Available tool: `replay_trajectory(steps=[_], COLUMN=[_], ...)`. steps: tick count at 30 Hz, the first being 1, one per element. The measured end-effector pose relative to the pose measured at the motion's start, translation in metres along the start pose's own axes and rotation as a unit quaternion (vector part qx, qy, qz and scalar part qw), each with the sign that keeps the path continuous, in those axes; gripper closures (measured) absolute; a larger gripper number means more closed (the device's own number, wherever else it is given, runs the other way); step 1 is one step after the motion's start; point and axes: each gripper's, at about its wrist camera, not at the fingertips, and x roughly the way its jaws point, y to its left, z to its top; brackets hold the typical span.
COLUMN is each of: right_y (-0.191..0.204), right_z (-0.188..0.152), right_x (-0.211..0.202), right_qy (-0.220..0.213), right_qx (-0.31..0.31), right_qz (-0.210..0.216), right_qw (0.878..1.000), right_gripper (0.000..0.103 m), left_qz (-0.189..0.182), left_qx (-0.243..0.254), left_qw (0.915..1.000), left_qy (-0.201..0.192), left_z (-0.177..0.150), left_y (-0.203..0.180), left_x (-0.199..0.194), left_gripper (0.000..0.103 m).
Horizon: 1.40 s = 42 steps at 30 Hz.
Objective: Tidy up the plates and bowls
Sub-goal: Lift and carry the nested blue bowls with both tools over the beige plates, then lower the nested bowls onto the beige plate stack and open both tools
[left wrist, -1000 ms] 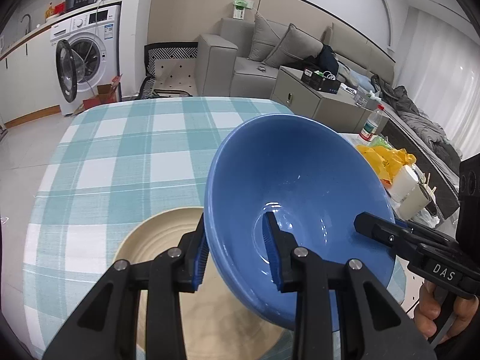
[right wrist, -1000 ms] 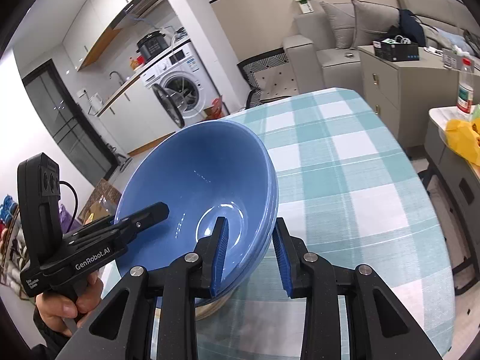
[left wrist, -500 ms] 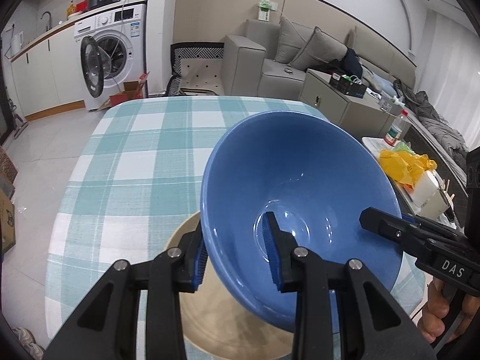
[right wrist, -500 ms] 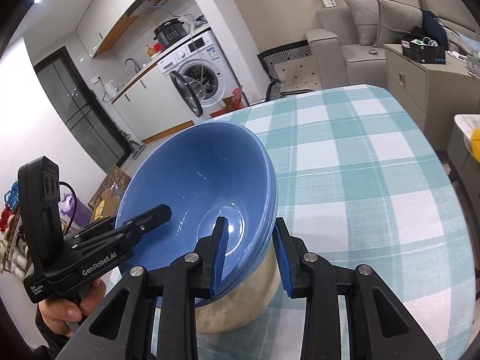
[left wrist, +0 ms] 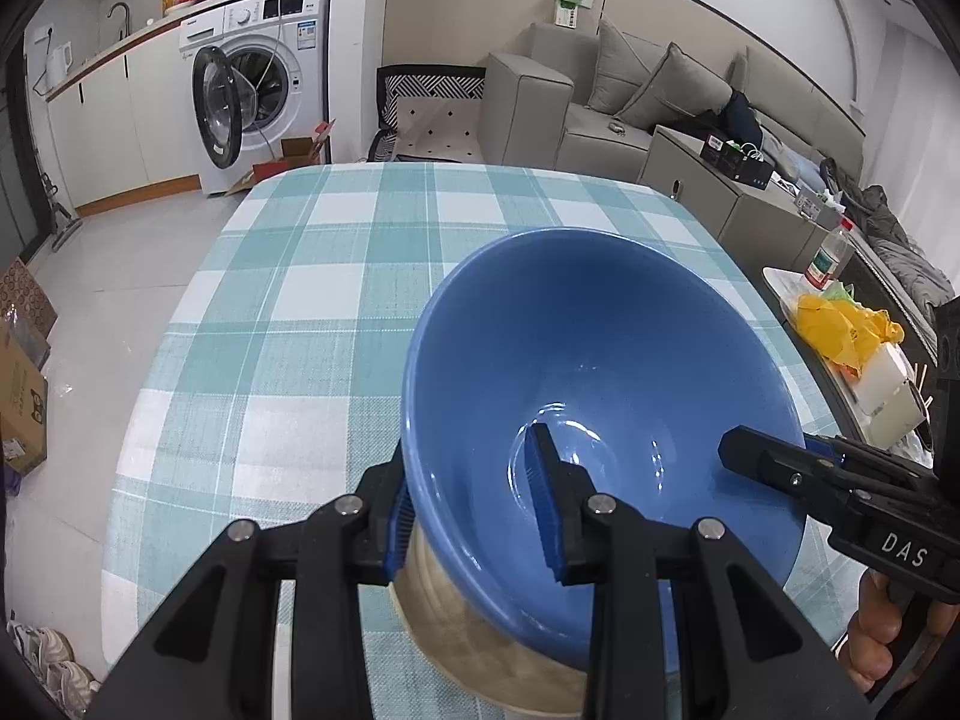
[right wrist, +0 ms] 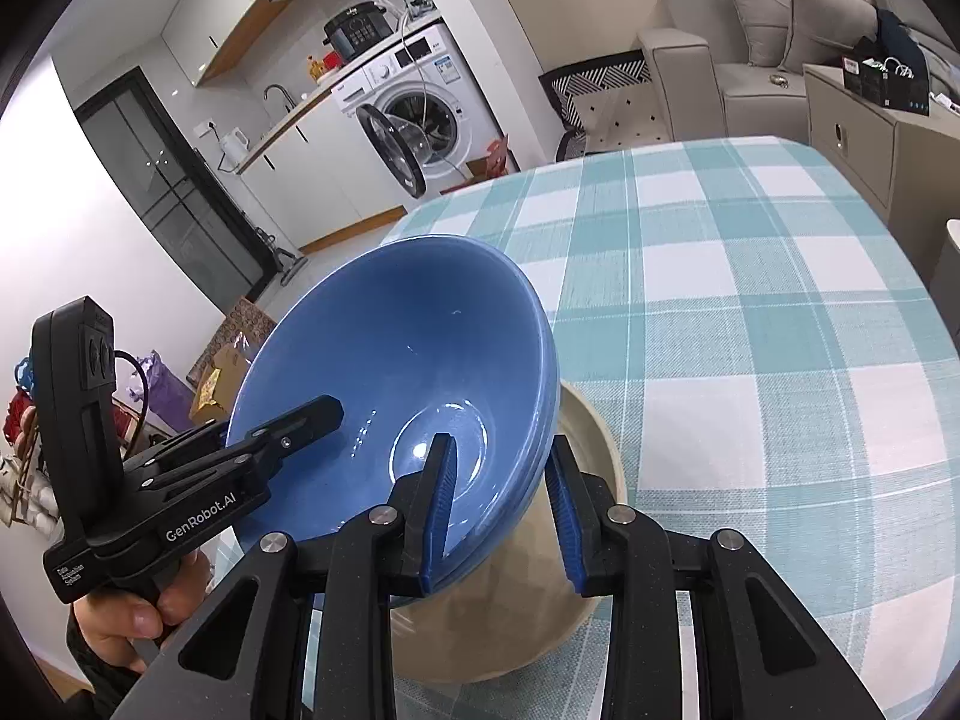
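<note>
Already the checked surface (left wrist: 288, 300) carries only the cream plate (right wrist: 588, 456); above it, seemingly not yet seated, hangs the blue bowl stack (left wrist: 600, 360), its rim pinched by left gripper (left wrist: 477, 498) and right gripper (right wrist: 501, 510).

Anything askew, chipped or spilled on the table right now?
No spill or damage shows. The blue bowl is not level: it is tilted, gripped at opposite rims by the left tool and right tool, over the beige plate. In the right view its rim looks layered, possibly stacked bowls.
</note>
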Motion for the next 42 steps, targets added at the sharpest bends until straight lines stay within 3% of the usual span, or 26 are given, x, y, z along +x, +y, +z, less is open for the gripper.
replay_trajectory(steps=[30, 33, 36, 39, 41, 42], right_y=[0.002, 0.0, -0.001, -0.003, -0.003, -0.003], right_z=[0.013, 0.014, 0.014, 0.012, 0.008, 0.006], right_x=[0.007, 0.005, -0.003, -0.01, -0.016, -0.018], right_qy=[0.001, 0.002, -0.005, -0.005, -0.013, -0.017], right_qx=[-0.008, -0.01, -0.023, -0.041, -0.053, -0.059], right_qz=[-0.012, -0.003, -0.025, -0.03, -0.026, -0.024], right_qw=[1.0, 1.0, 0.999, 0.999, 0.998, 0.998], right_gripper=[0.069, 0.057, 0.052, 0.035, 0.025, 0.023], left_qz=[0.001, -0.01, -0.01, -0.003, 0.002, 0.004], left_qx=[0.011, 0.006, 0.005, 0.018, 0.031, 0.037], left_qw=[0.9999, 0.9999, 0.9999, 0.9997, 0.9991, 0.9986], left_qy=[-0.001, 0.007, 0.0, -0.015, -0.029, -0.039], left_z=[0.01, 0.01, 0.009, 0.008, 0.004, 0.002], left_y=[0.001, 0.003, 0.007, 0.006, 0.004, 0.003], left_x=[0.015, 0.015, 0.004, -0.009, -0.018, -0.023], left_gripper=[0.069, 0.063, 0.045, 0.041, 0.017, 0.012])
